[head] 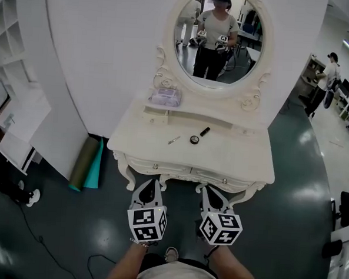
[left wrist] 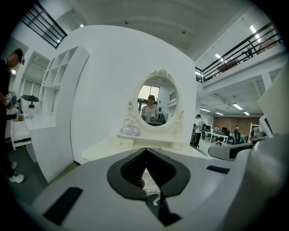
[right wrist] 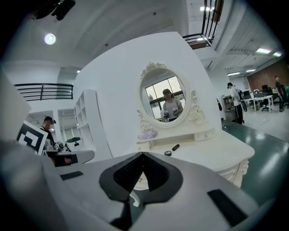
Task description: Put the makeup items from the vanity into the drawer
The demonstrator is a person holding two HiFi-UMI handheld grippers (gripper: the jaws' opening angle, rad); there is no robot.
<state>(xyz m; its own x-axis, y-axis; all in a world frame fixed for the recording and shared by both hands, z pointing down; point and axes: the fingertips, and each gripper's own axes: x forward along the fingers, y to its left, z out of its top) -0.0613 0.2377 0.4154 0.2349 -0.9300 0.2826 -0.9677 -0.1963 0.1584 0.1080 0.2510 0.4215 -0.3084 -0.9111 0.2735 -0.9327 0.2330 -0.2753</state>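
Head view: left gripper point(head: 154, 186) and right gripper point(head: 209, 194), fingers closed and empty, sit just short of the shut drawer point(head: 161, 166), probably to open it first. 3 items lie beyond the fingers on the desk point(head: 250, 161): pencil point(head: 174, 140), compact point(head: 194, 139), lipstick point(head: 204, 132).
Left gripper view: fingers together, nothing held.
Right gripper view: likewise; compact and lipstick lie ahead and right of the fingers.

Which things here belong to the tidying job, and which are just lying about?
For the job: thin stick, round compact, black tube, vanity drawer, perhaps the pale packet.
Just lying about: rolled mats on the floor, white shelving.
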